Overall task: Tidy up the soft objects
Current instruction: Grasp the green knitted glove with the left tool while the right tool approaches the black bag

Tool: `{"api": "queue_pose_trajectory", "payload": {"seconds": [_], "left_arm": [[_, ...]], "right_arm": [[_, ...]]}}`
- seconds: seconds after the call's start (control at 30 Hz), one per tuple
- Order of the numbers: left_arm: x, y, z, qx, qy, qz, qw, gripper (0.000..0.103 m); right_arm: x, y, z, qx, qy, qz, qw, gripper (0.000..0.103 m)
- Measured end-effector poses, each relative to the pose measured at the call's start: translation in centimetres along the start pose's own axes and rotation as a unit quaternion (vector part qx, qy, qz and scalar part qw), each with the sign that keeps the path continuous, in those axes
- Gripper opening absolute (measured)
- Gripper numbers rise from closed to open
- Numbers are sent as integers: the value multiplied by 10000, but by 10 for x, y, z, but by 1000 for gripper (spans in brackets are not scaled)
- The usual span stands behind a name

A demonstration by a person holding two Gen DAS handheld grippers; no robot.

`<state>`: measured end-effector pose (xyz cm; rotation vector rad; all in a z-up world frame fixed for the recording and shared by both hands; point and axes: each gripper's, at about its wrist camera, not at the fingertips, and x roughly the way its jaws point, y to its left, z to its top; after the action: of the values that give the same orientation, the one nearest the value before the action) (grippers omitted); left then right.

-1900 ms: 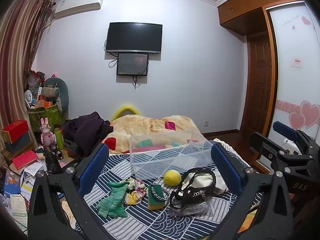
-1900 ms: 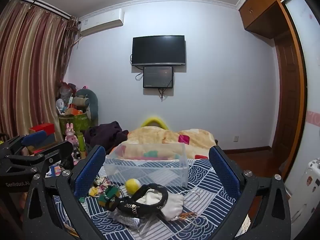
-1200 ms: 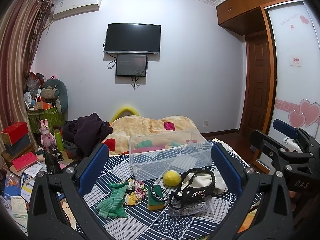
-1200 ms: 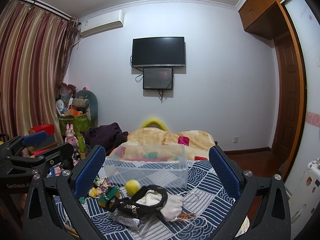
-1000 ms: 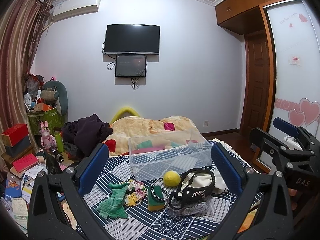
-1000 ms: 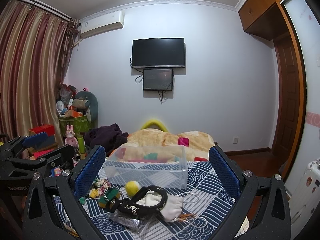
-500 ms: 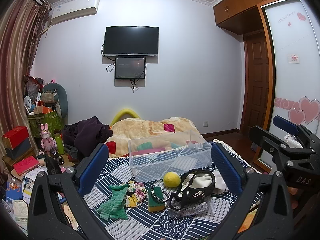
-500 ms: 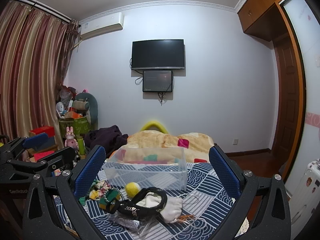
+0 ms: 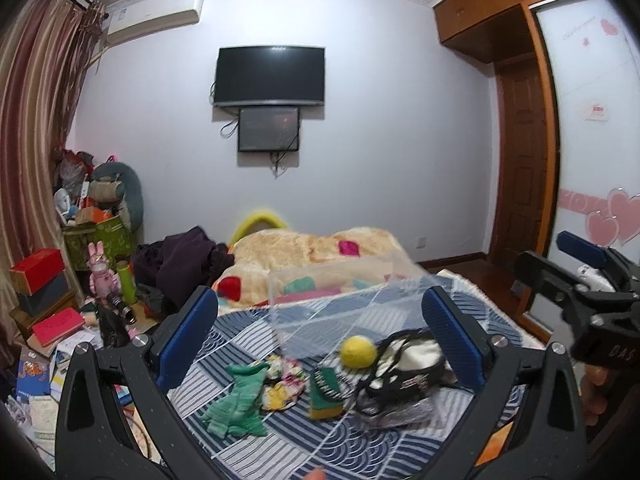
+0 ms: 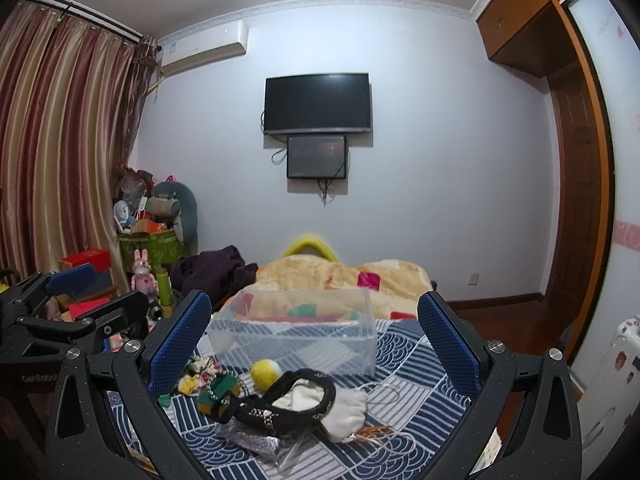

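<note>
I've tipped both grippers, left (image 9: 320,336) and right (image 10: 314,334), slightly downward; jaws wide open, empty; nothing in the bin (image 10: 296,330) yet.

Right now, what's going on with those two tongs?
Left tongs open, empty. Right tongs open, empty. Clear bin empty; yellow ball, green glove on bed, untouched.

1. Even, cool indoor light fills both views; its source is out of view, and the wall (image 9: 380,140) beyond the tongs is bright.
2. Shadows are soft and faint.
3. Fisheye bending curves the door (image 10: 580,200) and curtain (image 10: 60,140); corners go black.
4. In the left view the box (image 9: 344,308) between the fingers is smeared with blur.
5. The TV (image 10: 317,103) shows faint glare.
</note>
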<state>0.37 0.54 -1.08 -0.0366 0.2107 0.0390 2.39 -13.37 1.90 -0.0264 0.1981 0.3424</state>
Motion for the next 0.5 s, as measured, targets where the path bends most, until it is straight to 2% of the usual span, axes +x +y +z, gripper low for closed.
{"api": "queue_pose_trajectory", "payload": {"seconds": [0.17,0.2,0.3,0.37,0.5], "left_arm": [[20,23,-23,-142,494,73,9987,103],[23,28,-29,-240,630,96,9977,99],[36,43,-47,-409,1032,161,9937,85],[47,55,-58,-560,1288,193,9899,82],[66,77,-76,-555,1584,338,9852,76]], "right_arm": [[21,-8,-19,105,479,66,9988,103],[26,-10,-24,135,603,68,9981,103],[38,-14,-37,194,929,72,9955,95],[44,-18,-43,238,1136,106,9932,88],[54,-27,-57,349,1534,169,9874,73]]}}
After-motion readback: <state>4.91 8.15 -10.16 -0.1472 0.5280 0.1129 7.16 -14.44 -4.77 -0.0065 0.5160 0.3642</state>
